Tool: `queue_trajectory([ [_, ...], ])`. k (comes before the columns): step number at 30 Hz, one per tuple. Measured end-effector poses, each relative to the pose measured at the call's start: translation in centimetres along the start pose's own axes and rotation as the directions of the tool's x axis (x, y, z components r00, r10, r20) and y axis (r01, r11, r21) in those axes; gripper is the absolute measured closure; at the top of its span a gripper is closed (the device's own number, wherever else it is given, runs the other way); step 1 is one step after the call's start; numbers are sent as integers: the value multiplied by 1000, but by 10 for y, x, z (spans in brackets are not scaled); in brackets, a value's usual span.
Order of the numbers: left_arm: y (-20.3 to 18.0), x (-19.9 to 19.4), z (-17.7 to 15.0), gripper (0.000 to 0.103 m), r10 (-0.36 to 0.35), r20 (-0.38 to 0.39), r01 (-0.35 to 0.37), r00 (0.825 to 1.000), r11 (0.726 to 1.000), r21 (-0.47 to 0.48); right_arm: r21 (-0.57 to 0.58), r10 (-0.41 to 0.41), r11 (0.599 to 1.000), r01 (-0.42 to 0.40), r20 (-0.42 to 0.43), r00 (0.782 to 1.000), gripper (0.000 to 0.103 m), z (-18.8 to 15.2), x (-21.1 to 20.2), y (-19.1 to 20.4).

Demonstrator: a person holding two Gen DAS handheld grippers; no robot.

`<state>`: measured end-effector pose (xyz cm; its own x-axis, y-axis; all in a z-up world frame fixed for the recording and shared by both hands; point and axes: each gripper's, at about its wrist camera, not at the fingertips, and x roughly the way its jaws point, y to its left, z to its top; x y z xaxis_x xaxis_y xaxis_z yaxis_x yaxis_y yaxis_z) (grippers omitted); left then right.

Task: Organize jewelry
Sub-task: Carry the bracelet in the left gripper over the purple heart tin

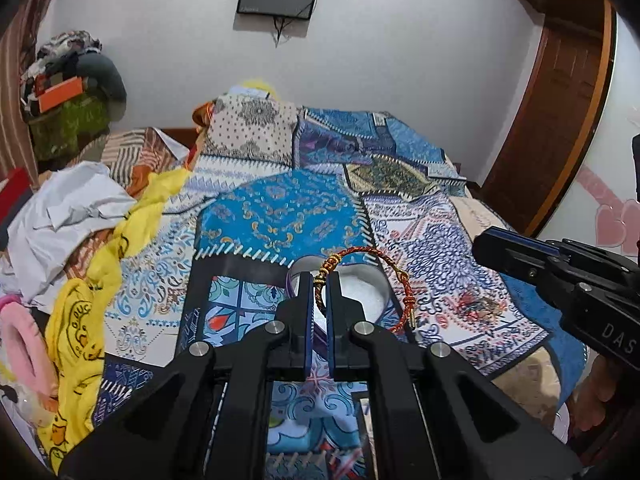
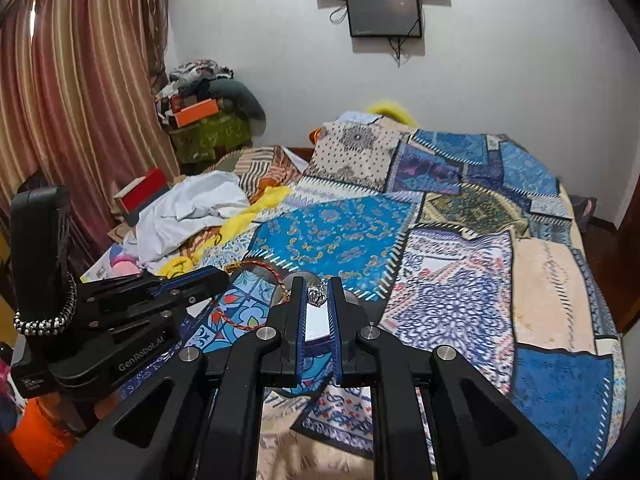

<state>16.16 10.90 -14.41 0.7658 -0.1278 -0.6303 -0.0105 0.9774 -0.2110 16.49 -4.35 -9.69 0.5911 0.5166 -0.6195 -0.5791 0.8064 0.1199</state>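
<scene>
In the left wrist view my left gripper (image 1: pixel 319 276) is shut on a red and gold braided bracelet (image 1: pixel 362 251), whose loop hangs out to the right of the fingers. A round white container (image 1: pixel 364 296) lies on the bed just beneath it. My right gripper (image 1: pixel 486 242) comes in from the right edge, close by. In the right wrist view my right gripper (image 2: pixel 316 280) is shut on a small silver crown-shaped piece (image 2: pixel 317 298), above the same white container (image 2: pixel 316 322). The left gripper (image 2: pixel 222 274) is at the left with the bracelet (image 2: pixel 262 267).
A patchwork bedspread (image 1: pixel 296 216) covers the bed. White and yellow clothes (image 1: pixel 80 208) and a pink scrunchie (image 1: pixel 24 340) are piled on its left side. A beaded chain (image 2: pixel 48 326) wraps the left gripper's body. A wooden door (image 1: pixel 560 100) stands at the right, a curtain (image 2: pixel 80 80) at the left.
</scene>
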Motion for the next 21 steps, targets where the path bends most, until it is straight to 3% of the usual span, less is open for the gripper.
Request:
queue_trajectory([
  [8, 9, 43, -2, 99, -47, -82, 46, 996, 999, -11, 10, 31, 999, -30, -74, 997, 94, -1, 38, -5],
  [21, 3, 78, -3, 99, -56, -125, 60, 991, 998, 26, 37, 107, 994, -101, -226, 968, 94, -7, 92, -16],
])
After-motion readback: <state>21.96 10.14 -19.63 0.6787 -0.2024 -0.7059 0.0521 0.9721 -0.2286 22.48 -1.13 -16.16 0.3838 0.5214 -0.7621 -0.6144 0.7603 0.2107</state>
